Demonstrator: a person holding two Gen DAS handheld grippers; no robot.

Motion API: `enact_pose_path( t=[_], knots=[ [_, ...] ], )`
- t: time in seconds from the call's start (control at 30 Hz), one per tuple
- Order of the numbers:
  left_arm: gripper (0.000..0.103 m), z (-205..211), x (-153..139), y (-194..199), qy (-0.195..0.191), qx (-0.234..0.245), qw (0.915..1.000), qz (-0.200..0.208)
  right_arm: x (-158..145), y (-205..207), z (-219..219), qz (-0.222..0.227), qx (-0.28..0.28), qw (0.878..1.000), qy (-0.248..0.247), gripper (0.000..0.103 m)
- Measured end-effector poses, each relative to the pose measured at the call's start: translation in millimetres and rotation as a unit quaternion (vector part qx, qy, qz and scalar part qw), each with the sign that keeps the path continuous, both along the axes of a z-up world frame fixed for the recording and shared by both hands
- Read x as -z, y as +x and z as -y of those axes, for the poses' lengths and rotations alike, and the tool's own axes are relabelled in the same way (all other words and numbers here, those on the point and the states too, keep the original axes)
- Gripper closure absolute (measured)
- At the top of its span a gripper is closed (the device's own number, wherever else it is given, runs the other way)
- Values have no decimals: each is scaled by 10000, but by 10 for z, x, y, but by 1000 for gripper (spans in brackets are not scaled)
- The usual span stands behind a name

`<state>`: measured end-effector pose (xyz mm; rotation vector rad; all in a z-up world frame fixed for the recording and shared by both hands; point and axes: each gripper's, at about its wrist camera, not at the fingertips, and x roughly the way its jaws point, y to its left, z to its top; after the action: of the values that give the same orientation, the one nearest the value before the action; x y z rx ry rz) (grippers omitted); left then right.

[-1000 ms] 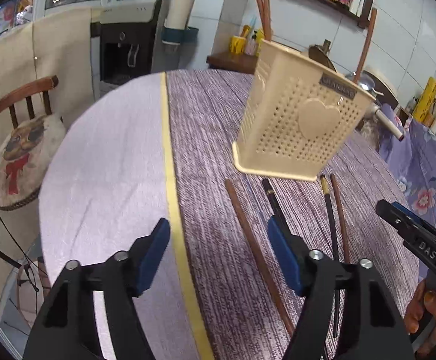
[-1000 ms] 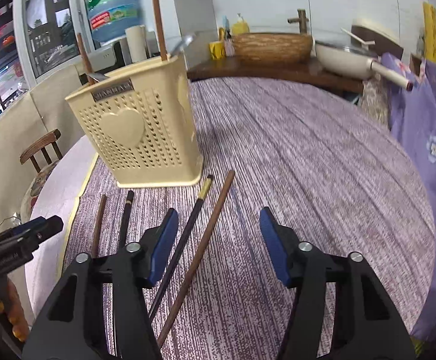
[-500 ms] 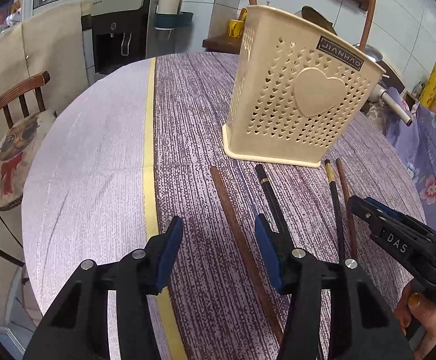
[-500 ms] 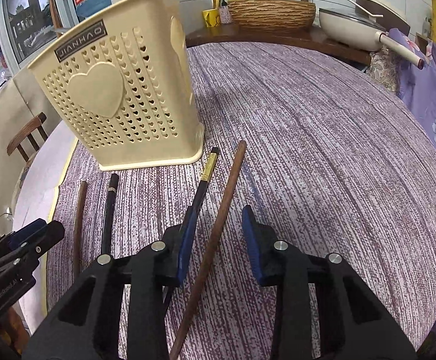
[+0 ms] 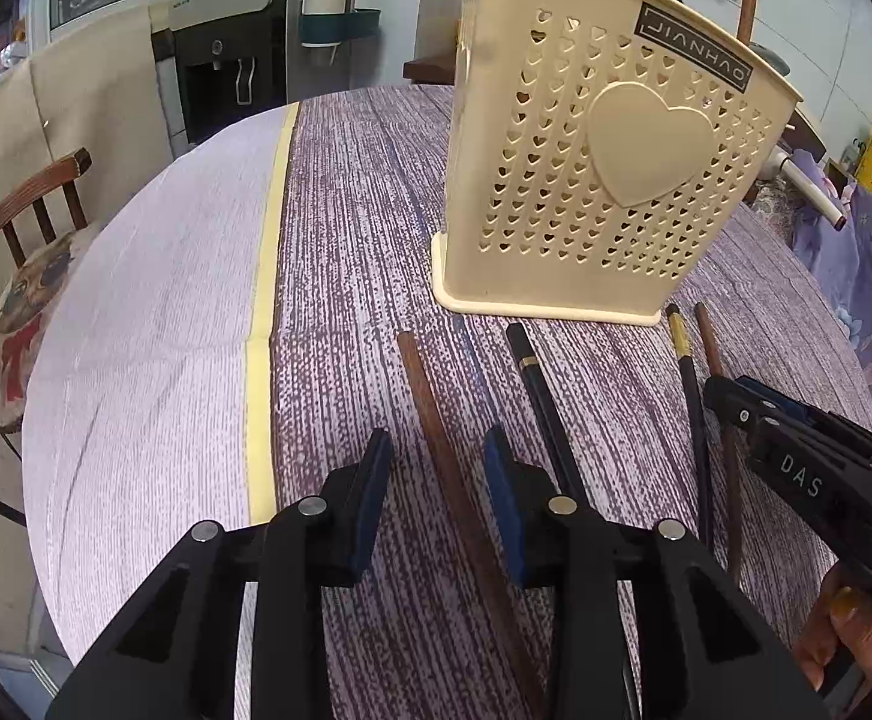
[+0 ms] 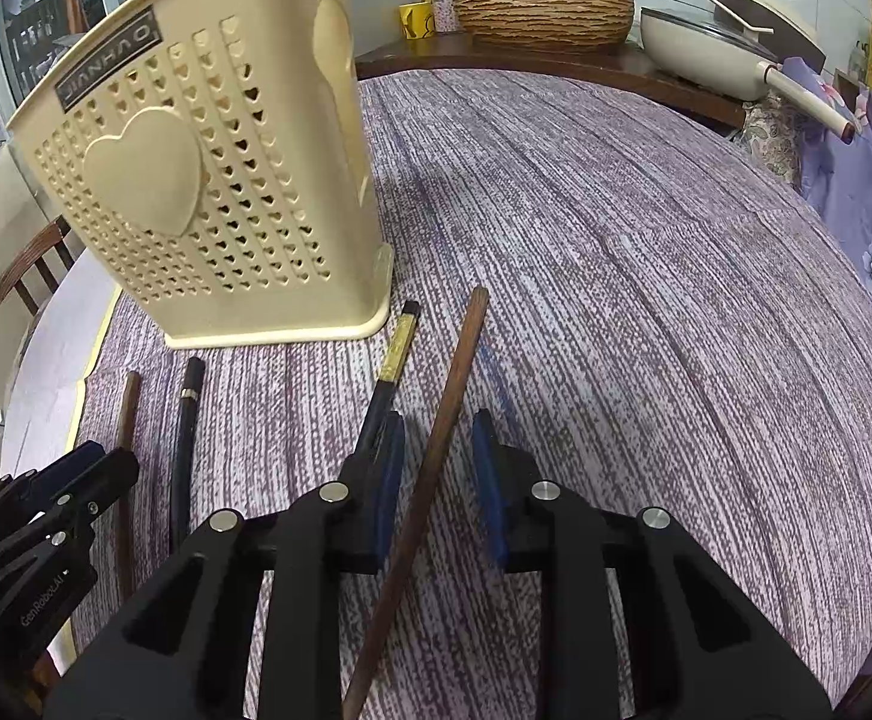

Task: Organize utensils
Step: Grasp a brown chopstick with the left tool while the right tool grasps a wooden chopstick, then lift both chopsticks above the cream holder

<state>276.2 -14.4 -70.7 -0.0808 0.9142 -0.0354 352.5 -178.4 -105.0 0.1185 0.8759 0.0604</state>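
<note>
A cream perforated utensil basket [image 5: 604,192] with a heart stands on the purple tablecloth; it also shows in the right wrist view [image 6: 208,180]. Several chopsticks lie in front of it. My left gripper [image 5: 436,474] is low and open, its jaws on either side of a brown chopstick [image 5: 430,402], with a black chopstick [image 5: 541,390] just right of it. My right gripper [image 6: 436,456] is open, its jaws on either side of another brown chopstick [image 6: 454,390]; a black gold-banded chopstick [image 6: 391,360] lies by its left finger.
The round table's edge curves at the left, with a pale cloth and yellow stripe [image 5: 262,300]. A wooden chair [image 5: 28,228] stands beyond it. A counter with a woven basin [image 6: 544,12] and a pan [image 6: 712,48] lies behind the table.
Both grippers have come down and forward toward the chopsticks. Their jaws have narrowed, and each now has a brown chopstick between its fingers.
</note>
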Motion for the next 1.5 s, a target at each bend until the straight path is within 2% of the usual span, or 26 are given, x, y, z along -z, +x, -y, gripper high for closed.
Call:
enact_pose_path(
  t=[0.13, 0.33, 0.4, 0.87, 1.23, 1.5],
  knots=[
    [85, -38, 1, 58, -41, -110, 9999, 5, 2, 72, 10, 37, 73, 10000, 19, 81],
    [90, -14, 4, 111, 97, -122, 9999, 23, 4, 170, 31, 56, 200, 9998, 33, 89],
    [91, -3, 6, 96, 121, -149, 9998, 37, 6, 179, 34, 76, 216, 9997, 7, 92],
    [94, -3, -6, 75, -65, -115, 9999, -20, 20, 217, 98, 22, 247, 9993, 279, 92],
    [95, -82, -4, 80, -402, -83, 9991, -109, 0, 153, 293, 37, 268, 9931, 1139, 94],
    [95, -169, -95, 33, -744, -63, 9972, 27, -141, -28, 436, 335, 111, 9830, 1802, 94]
  ],
)
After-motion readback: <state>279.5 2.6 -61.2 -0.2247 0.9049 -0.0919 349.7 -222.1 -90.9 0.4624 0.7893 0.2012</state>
